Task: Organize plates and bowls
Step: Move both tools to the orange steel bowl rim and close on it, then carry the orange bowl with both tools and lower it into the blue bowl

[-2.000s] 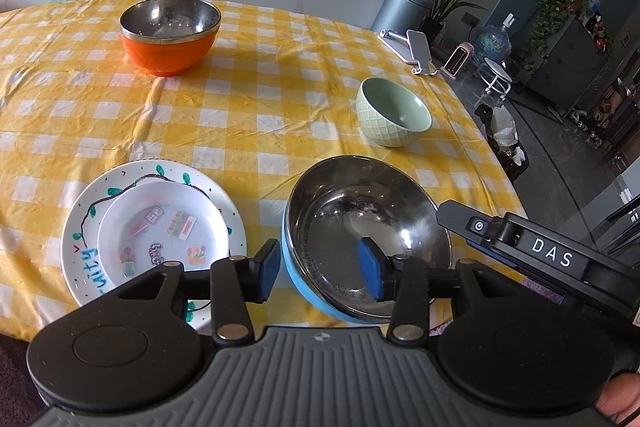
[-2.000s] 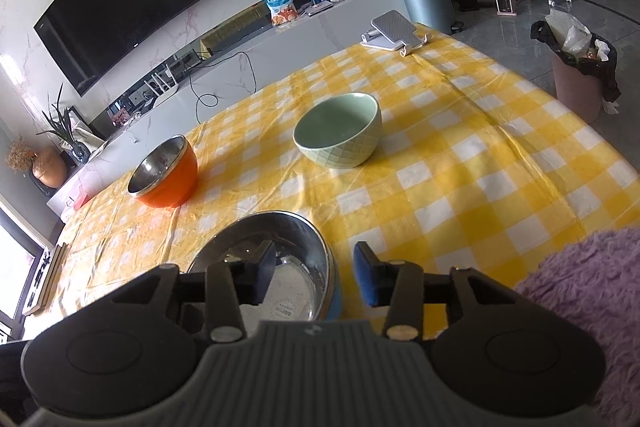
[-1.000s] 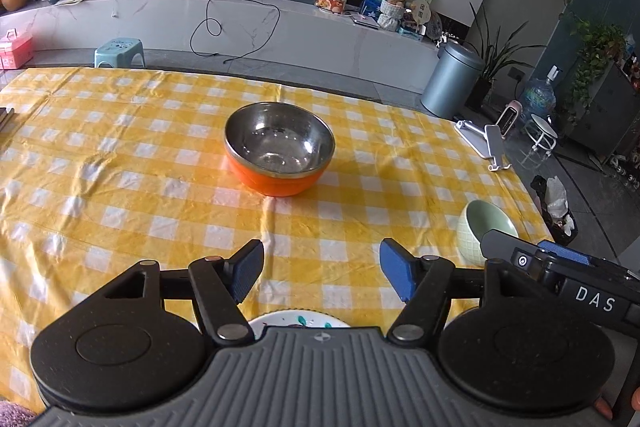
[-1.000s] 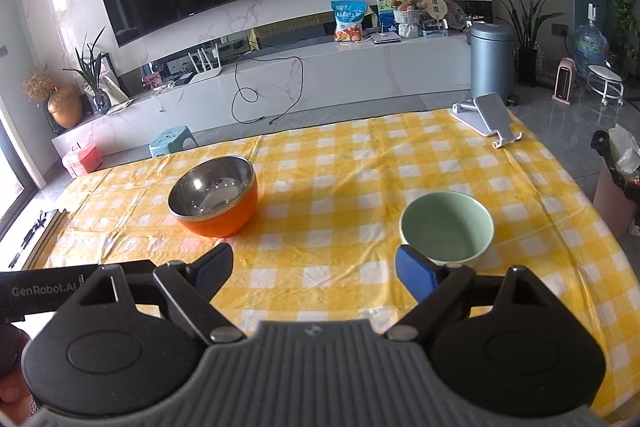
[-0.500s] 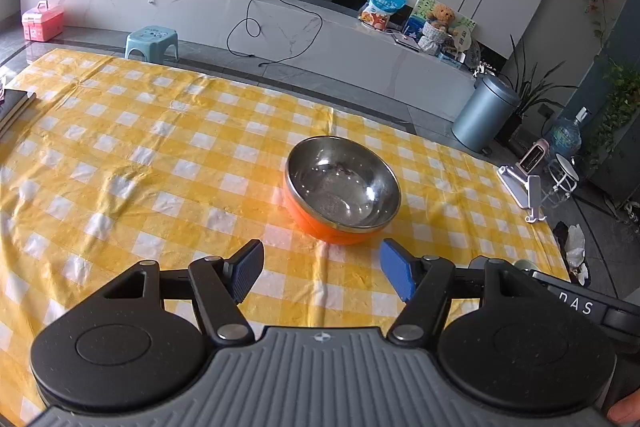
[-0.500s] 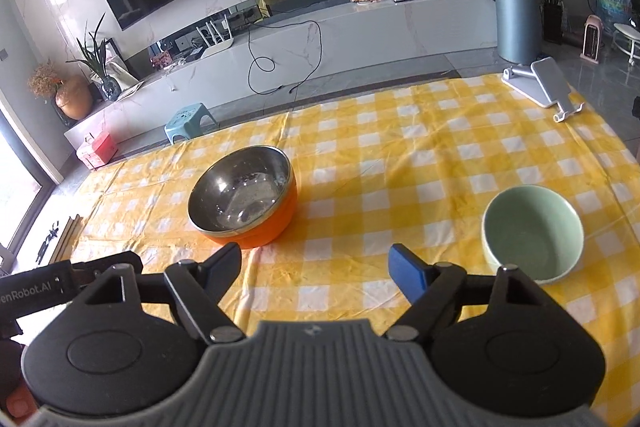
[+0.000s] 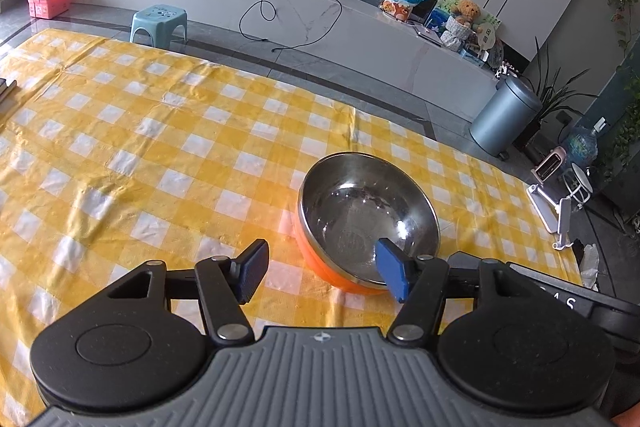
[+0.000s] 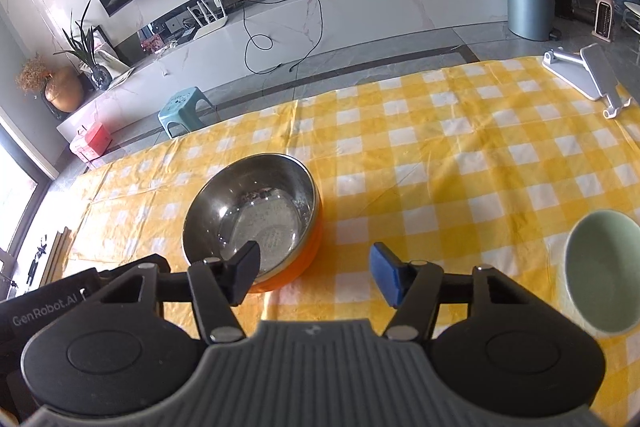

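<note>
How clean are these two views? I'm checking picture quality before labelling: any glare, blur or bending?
Left wrist view: sharp, the orange bowl mirrors the room in its steel inside, and the counter bends with fisheye. Right wrist view: sharp, the window at left is blown out, and the green bowl is stretched at the edge.

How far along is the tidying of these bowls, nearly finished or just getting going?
Nothing looks stacked here yet. The orange bowl and the green bowl sit apart on the checked tablecloth, both empty. In hand: the left gripper and right gripper flank the orange bowl's near rim, jaws just been closing but gripping nothing. Left: grasping it, then gathering both bowls.
</note>
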Demonstrator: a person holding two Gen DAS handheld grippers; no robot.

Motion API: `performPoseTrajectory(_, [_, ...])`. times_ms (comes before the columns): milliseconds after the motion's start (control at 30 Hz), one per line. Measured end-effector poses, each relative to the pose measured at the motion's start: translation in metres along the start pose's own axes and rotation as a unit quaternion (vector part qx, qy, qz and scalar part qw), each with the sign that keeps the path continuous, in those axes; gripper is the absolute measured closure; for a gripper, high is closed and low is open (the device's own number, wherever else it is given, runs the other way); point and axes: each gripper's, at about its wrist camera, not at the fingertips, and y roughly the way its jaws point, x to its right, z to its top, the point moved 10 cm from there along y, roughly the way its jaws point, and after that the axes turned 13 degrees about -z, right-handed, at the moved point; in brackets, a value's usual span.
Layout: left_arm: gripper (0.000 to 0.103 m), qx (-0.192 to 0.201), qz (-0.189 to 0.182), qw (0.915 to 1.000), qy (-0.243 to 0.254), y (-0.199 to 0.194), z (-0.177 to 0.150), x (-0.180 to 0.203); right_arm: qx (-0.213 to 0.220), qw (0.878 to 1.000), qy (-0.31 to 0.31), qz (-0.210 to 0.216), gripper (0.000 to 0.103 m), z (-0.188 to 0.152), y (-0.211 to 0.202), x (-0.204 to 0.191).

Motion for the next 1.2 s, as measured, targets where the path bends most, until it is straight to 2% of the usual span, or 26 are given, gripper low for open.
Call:
performPoseTrajectory(233, [0.042,-0.009,0.024,0.9997,-0.005,0.027,0.009,-0.016,-0.013,1.000,-0.017,-0.017,0.053,0.011,0.032,-0.009])
performPoseTrajectory(333, [0.048,-0.010,0.036,0.9993,-0.003,0.036,0.015,-0.021,-0.020,0.999,-0.019,-0.020,0.057,0.014,0.043,-0.012])
performPoseTrajectory(467, [0.060,-0.015,0.041,0.9990,0.003,0.046,0.017,-0.022,-0.027,0.999,-0.023,-0.025,0.061,0.015,0.055,-0.016])
performPoseTrajectory(567, [0.069,-0.020,0.042,0.9989,0.006,0.051,0.016,-0.021,-0.035,0.999,-0.023,-0.026,0.072,0.013,0.062,-0.017])
performPoseTrajectory(733, [0.084,-0.021,0.040,0.9990,0.007,0.055,0.015,-0.021,-0.036,0.999,-0.026,-0.029,0.078,0.014,0.066,-0.017])
performPoseTrajectory(800, [0.091,-0.022,0.038,0.9990,0.010,0.056,0.014,-0.020,-0.036,0.999,-0.025,-0.030,0.084,0.013,0.067,-0.017])
performPoseTrajectory(933, [0.093,-0.024,0.041,0.9987,0.018,0.056,0.014,-0.017,-0.038,0.999,-0.023,-0.025,0.094,0.013,0.068,-0.018])
performPoseTrajectory(1200, [0.095,-0.029,0.057,0.9977,0.022,0.043,0.010,-0.014,-0.035,0.998,-0.038,-0.030,0.095,0.008,0.057,-0.022])
